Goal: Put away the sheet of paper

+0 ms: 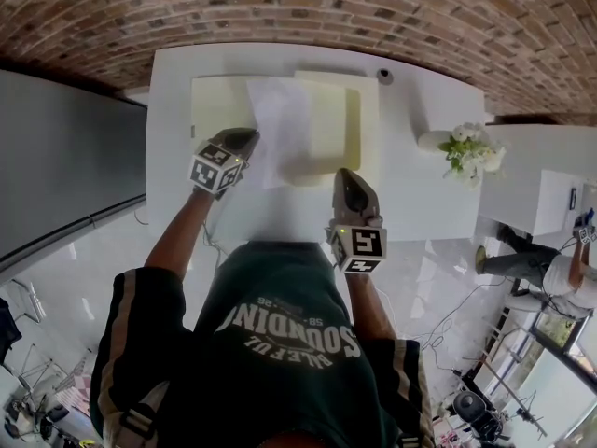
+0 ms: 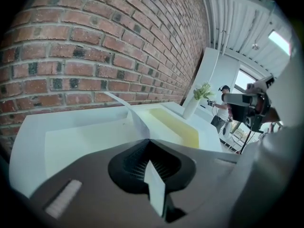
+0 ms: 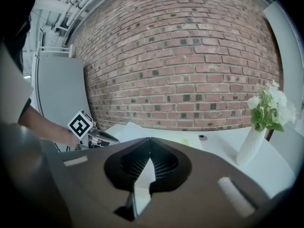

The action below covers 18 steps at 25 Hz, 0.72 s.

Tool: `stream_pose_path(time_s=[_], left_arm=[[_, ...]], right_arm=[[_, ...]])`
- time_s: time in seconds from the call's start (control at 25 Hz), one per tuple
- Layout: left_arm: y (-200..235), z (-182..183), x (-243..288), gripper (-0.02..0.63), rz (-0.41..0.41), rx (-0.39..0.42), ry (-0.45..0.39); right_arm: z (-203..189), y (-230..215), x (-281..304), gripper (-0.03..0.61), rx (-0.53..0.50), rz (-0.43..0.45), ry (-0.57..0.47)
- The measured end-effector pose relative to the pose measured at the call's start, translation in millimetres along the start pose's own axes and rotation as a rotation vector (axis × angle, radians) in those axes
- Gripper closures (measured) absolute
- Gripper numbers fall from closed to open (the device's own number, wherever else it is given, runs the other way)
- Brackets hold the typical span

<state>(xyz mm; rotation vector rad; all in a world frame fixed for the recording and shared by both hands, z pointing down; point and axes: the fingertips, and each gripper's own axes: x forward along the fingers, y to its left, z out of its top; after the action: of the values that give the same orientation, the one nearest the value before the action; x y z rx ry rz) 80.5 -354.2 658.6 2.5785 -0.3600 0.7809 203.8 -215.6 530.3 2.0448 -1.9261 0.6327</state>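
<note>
The left claw [image 2: 148, 139] is gripping with its jaws closed on the near left edge of the sheet of paper [image 1: 280, 129], which is standing pinched between the pads. From that grip the sheet is rising in a curve and lying across the middle of the pale yellow folder [image 1: 331, 119], covering the strip between the folder's left and right parts. The sheet's far edge is reaching close to the folder's far edge. The folder is lying open on the white tabletop [image 1: 420, 185], and its right part is sitting higher than its left. The right claw [image 3: 150, 137] is showing its jaws together, tips meeting, and is pointing at the folder's near right corner. Whether anything is caught between its pads cannot be told. The person's two forearms are reaching in from the folder's near side, one to each claw. A white vase of white flowers [image 1: 466, 147] is standing on the tabletop well to the right of the folder. A small dark round object [image 1: 385, 76] is sitting just beyond the folder's far right corner. A red brick wall [image 1: 280, 7] is rising behind the folder's far side. A second person [image 1: 532, 264] is sitting on the floor far off to the folder's right.
</note>
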Motion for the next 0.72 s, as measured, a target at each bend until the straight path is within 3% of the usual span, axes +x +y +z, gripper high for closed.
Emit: stream_pose_path(time_s=[0.72], left_arm=[[-0.1, 2.8, 39.5, 0.603, -0.045, -0.102, 0.016]], right_arm=[[1.2, -18.0, 31.8, 0.578, 0.016, 0.011, 0.046]])
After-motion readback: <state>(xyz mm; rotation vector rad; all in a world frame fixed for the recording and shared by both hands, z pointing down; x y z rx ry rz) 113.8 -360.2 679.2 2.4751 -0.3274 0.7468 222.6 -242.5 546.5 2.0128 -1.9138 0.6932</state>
